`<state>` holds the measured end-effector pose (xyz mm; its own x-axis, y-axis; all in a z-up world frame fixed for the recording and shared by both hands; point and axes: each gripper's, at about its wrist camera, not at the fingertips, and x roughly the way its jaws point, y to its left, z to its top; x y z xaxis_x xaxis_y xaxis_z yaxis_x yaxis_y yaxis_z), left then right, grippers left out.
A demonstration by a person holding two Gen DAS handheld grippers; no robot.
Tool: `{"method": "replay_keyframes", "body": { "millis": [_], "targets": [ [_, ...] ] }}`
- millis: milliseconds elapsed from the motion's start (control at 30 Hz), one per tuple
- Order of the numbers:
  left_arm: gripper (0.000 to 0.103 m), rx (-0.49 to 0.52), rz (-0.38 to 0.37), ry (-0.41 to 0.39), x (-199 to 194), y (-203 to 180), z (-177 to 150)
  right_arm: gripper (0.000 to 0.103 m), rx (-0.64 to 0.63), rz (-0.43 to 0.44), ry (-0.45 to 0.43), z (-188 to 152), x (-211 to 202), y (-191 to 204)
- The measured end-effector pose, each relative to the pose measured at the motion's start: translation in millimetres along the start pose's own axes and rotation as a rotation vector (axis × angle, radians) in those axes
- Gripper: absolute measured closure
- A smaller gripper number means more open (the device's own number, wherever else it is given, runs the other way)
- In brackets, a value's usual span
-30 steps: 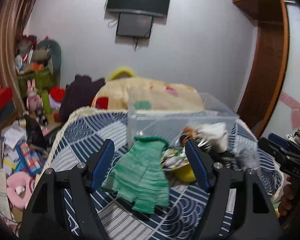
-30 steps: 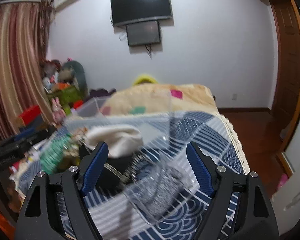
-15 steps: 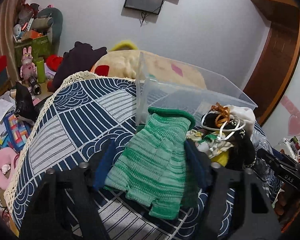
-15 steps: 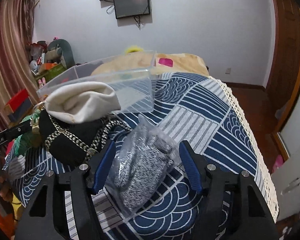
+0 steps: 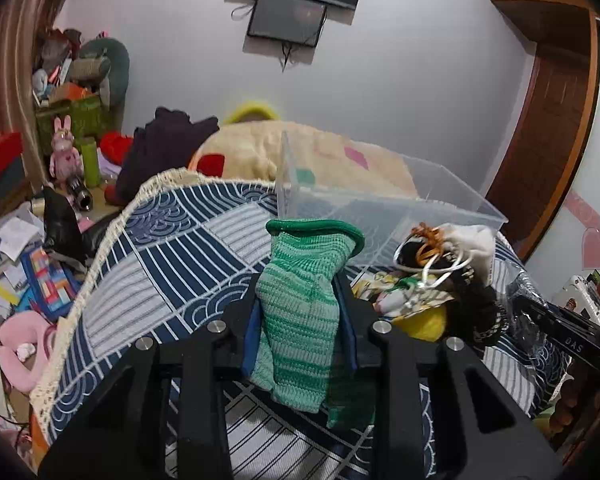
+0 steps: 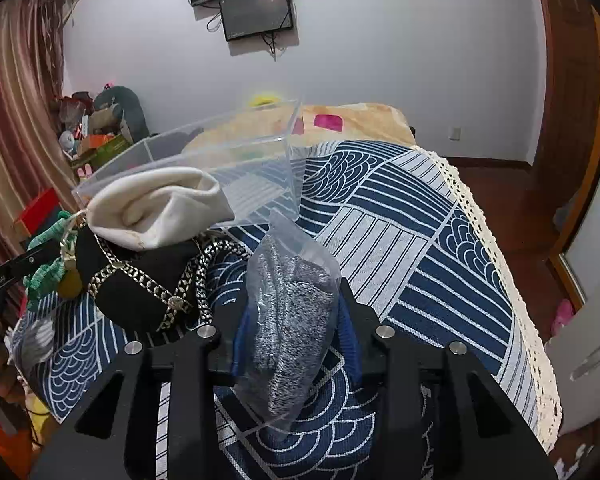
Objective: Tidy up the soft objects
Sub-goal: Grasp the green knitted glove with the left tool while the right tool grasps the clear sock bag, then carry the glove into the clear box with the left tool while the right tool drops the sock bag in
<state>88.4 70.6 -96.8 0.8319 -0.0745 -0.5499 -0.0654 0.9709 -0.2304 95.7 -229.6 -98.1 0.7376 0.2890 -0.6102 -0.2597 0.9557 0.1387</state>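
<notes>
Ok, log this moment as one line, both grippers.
left gripper: closing on green knit glove | right gripper: closing on bagged grey glove | clear bin: empty

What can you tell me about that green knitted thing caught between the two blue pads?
It is a green striped knitted glove, soft and ribbed, with a darker green rolled cuff pointing away towards the clear plastic box. Its short finger ends hang nearest the camera. It lies on the blue-and-white patterned bedcover, and the left gripper is closing on its middle, blue pads pressing both sides so the knit bunches.
</notes>
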Motion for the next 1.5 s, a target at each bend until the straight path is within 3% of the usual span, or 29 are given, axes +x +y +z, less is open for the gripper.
{"method": "replay_keyframes", "body": {
  "millis": [533,900,1267,1500],
  "targets": [
    [0.07,0.028,-0.025,-0.125,-41,-11,34,0.071,-0.056,0.009,-0.121,33,-23,13],
    [0.07,0.075,-0.052,-0.17,-35,-23,68,0.071,-0.11,0.031,-0.208,77,-20,28],
    [0.07,0.09,-0.111,-0.127,0,-31,95,0.071,-0.128,0.055,-0.194,105,15,44],
    [0.07,0.082,-0.082,-0.06,36,-33,110,0.071,-0.129,0.039,-0.134,114,44,42]
  ]
}}
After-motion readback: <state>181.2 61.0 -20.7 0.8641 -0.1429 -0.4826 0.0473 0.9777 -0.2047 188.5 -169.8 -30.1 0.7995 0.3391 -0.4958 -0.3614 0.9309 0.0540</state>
